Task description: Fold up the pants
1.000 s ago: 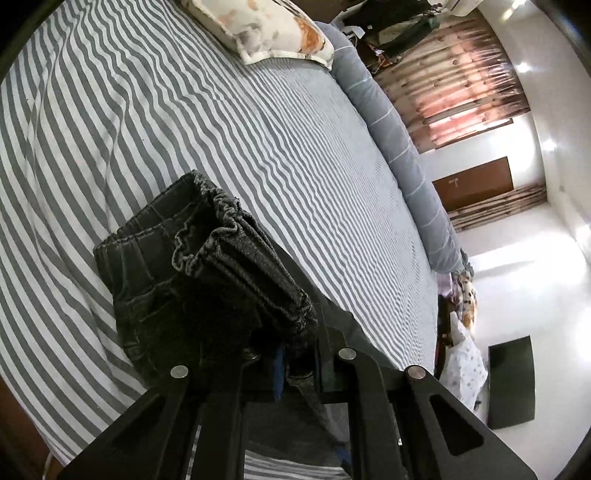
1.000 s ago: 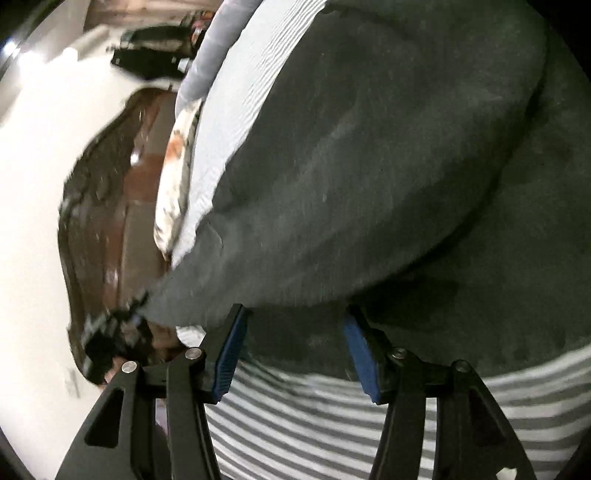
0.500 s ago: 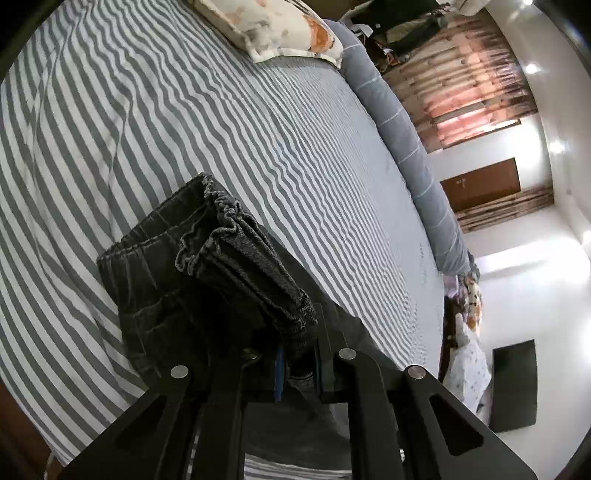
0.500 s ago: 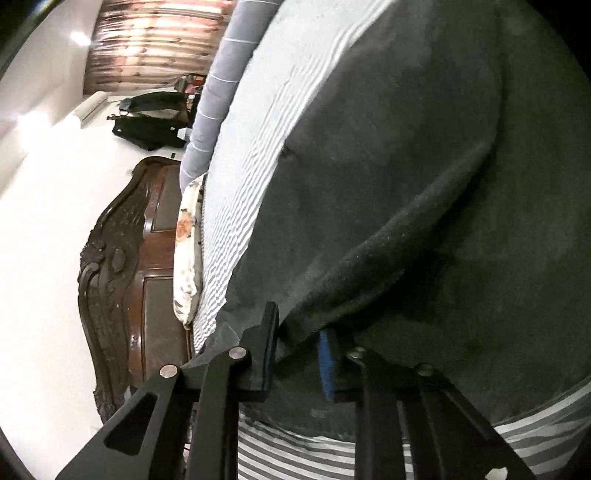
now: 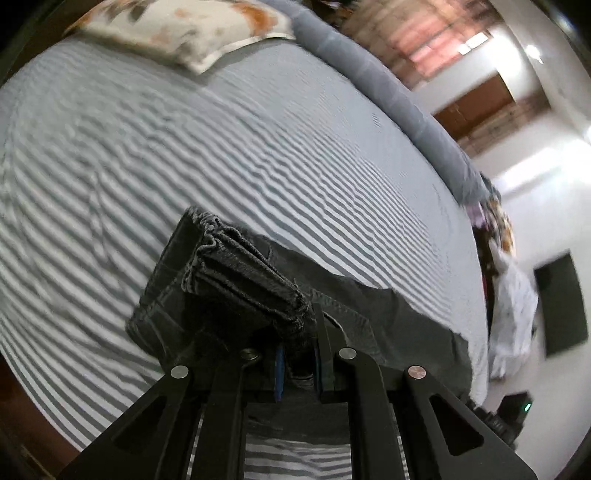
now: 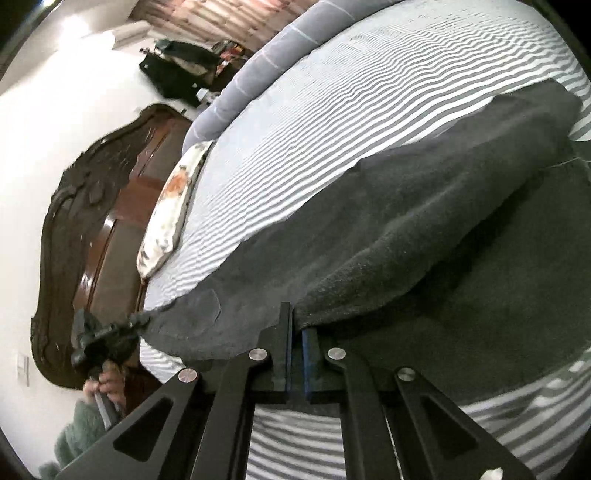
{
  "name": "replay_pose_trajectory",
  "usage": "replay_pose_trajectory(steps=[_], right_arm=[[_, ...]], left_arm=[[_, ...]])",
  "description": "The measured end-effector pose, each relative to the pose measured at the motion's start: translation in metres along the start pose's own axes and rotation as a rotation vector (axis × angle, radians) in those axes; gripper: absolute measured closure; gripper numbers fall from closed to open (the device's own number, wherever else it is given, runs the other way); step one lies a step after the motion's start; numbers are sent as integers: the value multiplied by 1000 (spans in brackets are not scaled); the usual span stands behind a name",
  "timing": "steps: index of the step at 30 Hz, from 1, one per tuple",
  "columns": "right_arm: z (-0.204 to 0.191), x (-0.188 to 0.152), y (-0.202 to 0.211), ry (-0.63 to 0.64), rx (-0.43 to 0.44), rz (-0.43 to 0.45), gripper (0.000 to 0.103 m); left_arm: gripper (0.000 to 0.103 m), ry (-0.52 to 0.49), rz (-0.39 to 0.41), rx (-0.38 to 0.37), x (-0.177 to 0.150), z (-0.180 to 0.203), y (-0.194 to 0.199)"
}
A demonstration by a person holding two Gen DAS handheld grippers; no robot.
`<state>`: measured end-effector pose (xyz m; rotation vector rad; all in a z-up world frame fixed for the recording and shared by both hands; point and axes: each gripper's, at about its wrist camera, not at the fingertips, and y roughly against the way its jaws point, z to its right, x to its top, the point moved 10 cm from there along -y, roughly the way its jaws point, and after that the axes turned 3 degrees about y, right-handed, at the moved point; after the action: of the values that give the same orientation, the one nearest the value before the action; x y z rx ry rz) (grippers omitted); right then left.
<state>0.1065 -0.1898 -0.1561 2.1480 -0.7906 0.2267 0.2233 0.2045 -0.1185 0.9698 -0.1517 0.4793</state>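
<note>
A wide bed (image 5: 258,155) in a grey-and-white striped sheet fills both views, with a long grey bolster (image 5: 388,96) along its far side, a dark carved wooden headboard (image 6: 85,229) at one end and a floral pillow (image 5: 184,26) lying beside it. Dark charcoal denim pants (image 6: 406,236) lie across the near part of the bed, raised along the near edge into a long soft ridge. They look fairly heavy and limp — thick cloth that droops between holds rather than keeping a line, with a matte, slightly fuzzy grain that should not slip. The firmest places to take hold are likely the stitched edges: the gathered elastic waistband (image 5: 243,273), bunched in pleated layers, and the outer seam. The left gripper (image 5: 297,363) is pinched narrow on that waistband, the layered hem rising just past its blue pads. The right gripper (image 6: 294,360) is nearly closed on a fold of the pants along the leg, fabric draping away to both sides. In the right view the left gripper also shows at the pants' far corner, a hand (image 6: 107,384) beneath it.
</note>
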Motion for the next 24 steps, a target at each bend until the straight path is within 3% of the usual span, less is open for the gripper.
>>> replay_pose_trajectory(steps=[4, 7, 12, 17, 24], right_arm=[[8, -25, -6, 5, -35, -57, 98], [16, -42, -15, -6, -49, -102, 98], [29, -64, -37, 2, -98, -175, 98], [38, -71, -45, -23, -114, -202, 98], [36, -68, -45, -54, -76, -197, 95]], left_arm=[[91, -210, -29, 60, -10, -1, -9], [91, -259, -80, 140, -26, -23, -25], [90, -210, -141, 202, -55, -65, -40], [87, -196, -159, 237, -66, -76, -51], [84, -79, -185, 194, -64, -84, -48]])
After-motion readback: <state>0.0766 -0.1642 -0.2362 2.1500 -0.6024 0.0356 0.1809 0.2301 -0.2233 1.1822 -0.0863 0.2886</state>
